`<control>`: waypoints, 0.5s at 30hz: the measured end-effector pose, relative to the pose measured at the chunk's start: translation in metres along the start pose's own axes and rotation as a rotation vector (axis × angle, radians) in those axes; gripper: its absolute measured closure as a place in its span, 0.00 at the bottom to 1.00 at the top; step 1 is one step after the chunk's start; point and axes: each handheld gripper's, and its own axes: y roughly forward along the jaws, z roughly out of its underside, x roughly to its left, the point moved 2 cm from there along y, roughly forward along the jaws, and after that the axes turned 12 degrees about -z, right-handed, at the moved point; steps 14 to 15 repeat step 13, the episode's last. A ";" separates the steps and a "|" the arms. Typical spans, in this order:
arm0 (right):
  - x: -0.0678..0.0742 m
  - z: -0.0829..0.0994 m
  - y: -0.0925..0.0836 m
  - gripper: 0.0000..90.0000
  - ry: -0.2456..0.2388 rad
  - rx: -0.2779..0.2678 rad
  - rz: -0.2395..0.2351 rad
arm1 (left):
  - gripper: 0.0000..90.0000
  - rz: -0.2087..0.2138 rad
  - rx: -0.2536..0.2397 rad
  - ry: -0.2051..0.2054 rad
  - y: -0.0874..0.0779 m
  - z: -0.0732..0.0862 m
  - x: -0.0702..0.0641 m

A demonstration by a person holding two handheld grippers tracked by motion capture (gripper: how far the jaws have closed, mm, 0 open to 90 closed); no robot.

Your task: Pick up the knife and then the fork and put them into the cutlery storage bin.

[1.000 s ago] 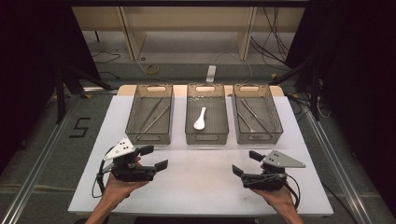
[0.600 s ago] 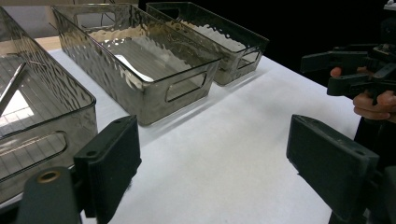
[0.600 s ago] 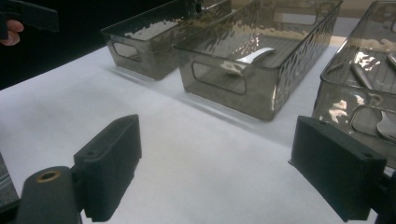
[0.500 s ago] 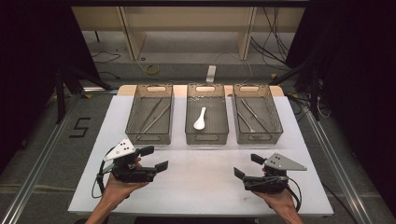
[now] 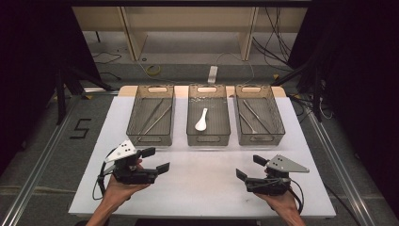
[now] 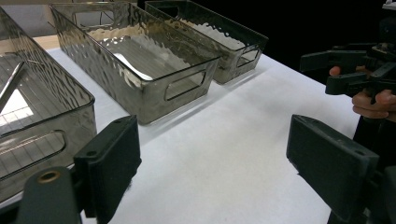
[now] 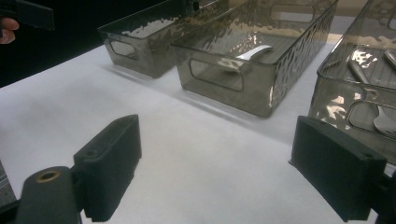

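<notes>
- I see the left tool (image 5: 156,160) and right tool (image 5: 248,167) both gaping wide, holding nothing, low over the white surface (image 5: 202,183).
- White spoon (image 5: 201,119) lies in the middle bin (image 5: 208,140), well beyond both.

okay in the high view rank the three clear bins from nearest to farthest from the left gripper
Measured from the left gripper:
1. Left bin, just ahead of it, holding long metal utensils.
2. Middle bin, ahead and to its right, holding the white spoon.
3. Right bin, farthest across the table.
</notes>
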 end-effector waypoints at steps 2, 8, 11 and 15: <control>0.000 0.000 0.000 0.19 -0.004 0.000 -0.001 | 0.19 0.000 -0.001 0.002 0.000 0.000 0.000; 0.000 0.000 0.000 0.19 -0.004 0.003 -0.001 | 0.19 -0.001 0.000 0.001 0.000 0.000 0.000; 0.000 0.000 0.000 0.19 -0.005 0.004 -0.001 | 0.19 -0.001 0.000 0.001 0.000 0.000 0.000; 0.000 0.000 0.000 0.19 -0.006 0.003 -0.001 | 0.19 -0.003 -0.003 0.000 0.000 0.000 0.000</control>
